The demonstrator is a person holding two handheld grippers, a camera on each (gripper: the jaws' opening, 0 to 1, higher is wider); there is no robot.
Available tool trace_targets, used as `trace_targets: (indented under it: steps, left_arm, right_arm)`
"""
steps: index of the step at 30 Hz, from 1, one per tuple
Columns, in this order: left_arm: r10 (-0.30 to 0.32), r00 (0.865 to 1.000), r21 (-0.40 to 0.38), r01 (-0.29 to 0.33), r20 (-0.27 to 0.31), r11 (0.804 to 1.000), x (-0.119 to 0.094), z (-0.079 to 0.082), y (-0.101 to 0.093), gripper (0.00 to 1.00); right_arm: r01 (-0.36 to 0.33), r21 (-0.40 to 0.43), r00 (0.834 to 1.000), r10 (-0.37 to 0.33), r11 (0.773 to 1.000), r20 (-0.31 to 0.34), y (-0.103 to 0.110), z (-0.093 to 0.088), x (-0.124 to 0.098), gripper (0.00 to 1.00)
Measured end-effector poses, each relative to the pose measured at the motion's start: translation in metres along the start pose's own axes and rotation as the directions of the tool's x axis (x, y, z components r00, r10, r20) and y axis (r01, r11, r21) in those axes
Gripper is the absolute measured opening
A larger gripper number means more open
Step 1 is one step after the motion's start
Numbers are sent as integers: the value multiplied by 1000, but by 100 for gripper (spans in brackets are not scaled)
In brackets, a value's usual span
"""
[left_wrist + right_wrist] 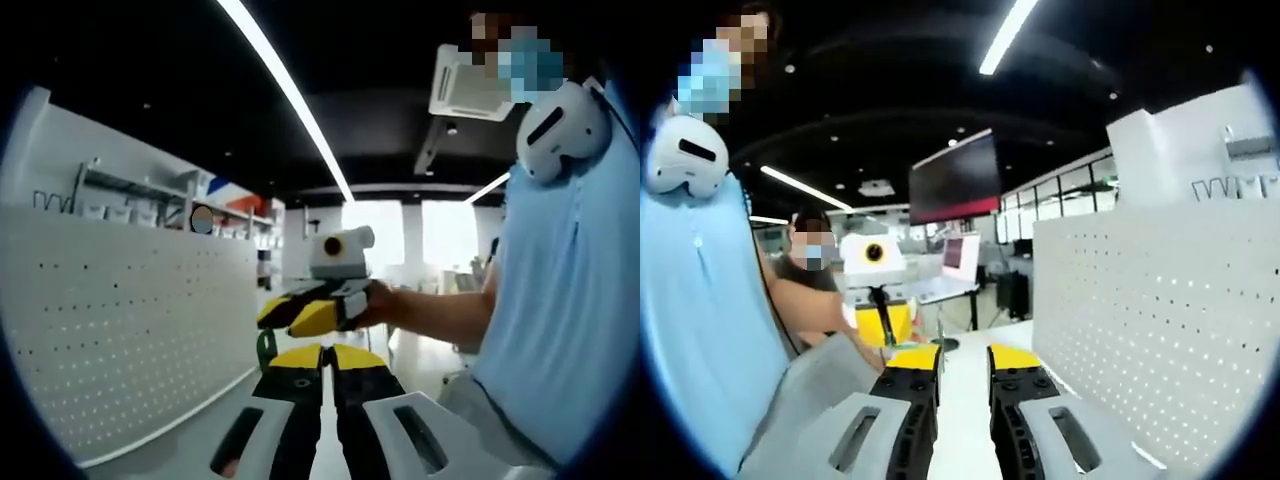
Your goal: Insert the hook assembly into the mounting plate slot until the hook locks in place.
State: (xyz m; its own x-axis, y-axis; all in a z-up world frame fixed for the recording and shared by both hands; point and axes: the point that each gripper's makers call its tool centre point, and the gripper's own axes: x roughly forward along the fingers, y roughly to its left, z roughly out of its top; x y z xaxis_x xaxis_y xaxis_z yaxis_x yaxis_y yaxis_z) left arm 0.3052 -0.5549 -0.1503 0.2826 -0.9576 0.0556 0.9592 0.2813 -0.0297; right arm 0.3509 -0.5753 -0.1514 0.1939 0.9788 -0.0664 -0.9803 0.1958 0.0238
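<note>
Left gripper (322,362): your jaws are clenched on nothing.
Right gripper (962,362): jaws released, bare.
Pegboard (1160,320): beside your right jaws.
Progress: nothing started, I judge.

pegboard (130,340) left, person (570,300) right, shelf (150,190) above

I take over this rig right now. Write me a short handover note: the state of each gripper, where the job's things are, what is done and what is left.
Left gripper: jaws together, nothing seen between them, raised beside the white pegboard.
Right gripper: jaws apart, empty, held up facing the left one.
Job's things: a small green thing sits just beyond the left jaws; it is too small to tell if it is the hook assembly. I cannot make out a mounting plate slot.
Done: nothing yet, judging by the empty jaws.
Left: find and grasp the hook assembly, bring it to the slot, and push until it locks.
</note>
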Motion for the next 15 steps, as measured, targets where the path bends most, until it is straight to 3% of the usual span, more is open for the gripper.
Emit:
trace_targets:
  steps: [15]
  left_arm:
    - [-12, 1000, 19, 12, -18, 1000, 10, 2, 12, 3]
  right_arm:
    - [149, -46, 984, -153, 988, -87, -15, -13, -35, 35]
